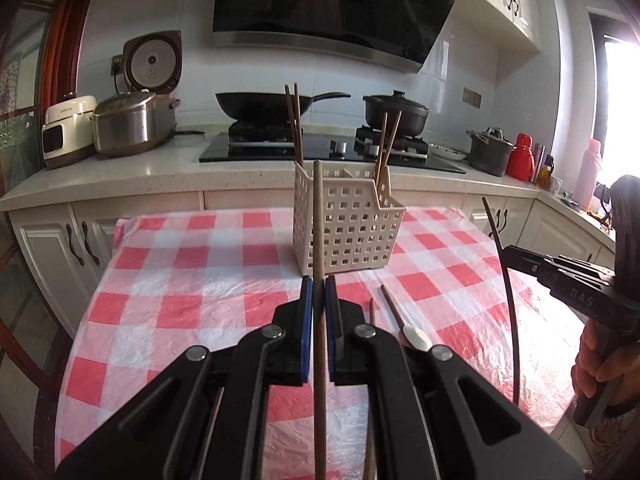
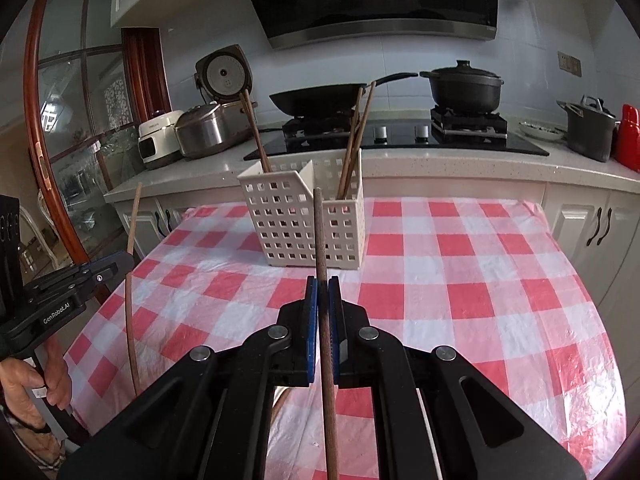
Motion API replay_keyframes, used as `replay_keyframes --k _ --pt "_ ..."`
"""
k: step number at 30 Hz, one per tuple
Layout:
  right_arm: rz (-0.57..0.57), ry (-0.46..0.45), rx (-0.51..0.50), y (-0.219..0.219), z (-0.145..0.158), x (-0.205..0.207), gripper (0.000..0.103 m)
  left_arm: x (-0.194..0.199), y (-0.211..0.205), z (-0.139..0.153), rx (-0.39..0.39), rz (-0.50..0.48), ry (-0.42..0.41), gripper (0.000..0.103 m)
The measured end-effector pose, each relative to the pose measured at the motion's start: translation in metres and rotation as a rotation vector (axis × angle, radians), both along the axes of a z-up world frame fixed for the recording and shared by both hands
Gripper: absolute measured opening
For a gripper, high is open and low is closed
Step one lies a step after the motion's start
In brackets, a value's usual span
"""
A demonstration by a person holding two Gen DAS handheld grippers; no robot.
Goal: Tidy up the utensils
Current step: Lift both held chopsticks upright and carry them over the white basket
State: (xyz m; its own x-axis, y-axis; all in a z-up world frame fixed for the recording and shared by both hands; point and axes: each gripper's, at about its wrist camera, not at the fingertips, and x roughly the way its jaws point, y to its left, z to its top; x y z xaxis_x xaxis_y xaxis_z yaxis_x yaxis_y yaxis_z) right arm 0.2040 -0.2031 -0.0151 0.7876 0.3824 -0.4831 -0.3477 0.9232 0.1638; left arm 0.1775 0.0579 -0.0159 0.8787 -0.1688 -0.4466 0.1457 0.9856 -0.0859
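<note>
Gripping one chopstick apiece, both tools are clamped narrow on their loads. The left gripper (image 1: 319, 280) pinches a light brown chopstick (image 1: 318, 216) between its blue pads (image 1: 307, 300), and the stick stands upright so that its tip can be aimed at an opening from above. The right gripper (image 2: 322, 280) holds a darker chopstick (image 2: 320, 232) in the same upright attitude (the same tool shows in the left view, at the right edge, with its stick curved by the lens).

The white perforated basket (image 1: 352, 236) stands on the checked tablecloth (image 1: 180, 272) near the table's far edge, about midway along it. A slanted divider splits it into compartments. Chopsticks already lean in both: a pair (image 1: 295, 124) at the far left corner and another pair (image 1: 387, 140) toward the far right corner. They lean because the compartments are wider than the sticks.

Both grippers are clear of the basket, on its near side. My judgement is that each stick is being carried toward a compartment and must clear the rim before release.

Unsorted items remain on the cloth toward the near edge: a brown chopstick (image 1: 394, 310), another thin stick (image 1: 371, 310) just beside it, and a white spoon (image 1: 418, 338). These lie partly hidden behind the left tool, so sorting is not finished.
</note>
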Motion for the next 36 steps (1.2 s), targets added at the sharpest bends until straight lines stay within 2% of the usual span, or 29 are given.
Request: replay_keyframes --k 10,21,29,36 --pt "0.006 -0.091 -0.007 0.002 0.021 -0.021 0.006 -0.034 0.001 0.015 0.005 0.014 -0.086 0.006" --pt "0.009 -0.182 -0.005 -0.002 0.036 -0.041 0.005 -0.051 -0.006 0.024 0.017 0.014 -0.137 0.006" --pt "0.002 -0.174 -0.003 -0.003 0.033 -0.04 0.005 -0.051 -0.011 0.021 0.031 0.017 -0.142 0.006" --pt "0.003 -0.183 0.008 -0.003 0.036 -0.042 0.005 -0.055 -0.01 0.028 0.027 0.03 -0.186 0.006"
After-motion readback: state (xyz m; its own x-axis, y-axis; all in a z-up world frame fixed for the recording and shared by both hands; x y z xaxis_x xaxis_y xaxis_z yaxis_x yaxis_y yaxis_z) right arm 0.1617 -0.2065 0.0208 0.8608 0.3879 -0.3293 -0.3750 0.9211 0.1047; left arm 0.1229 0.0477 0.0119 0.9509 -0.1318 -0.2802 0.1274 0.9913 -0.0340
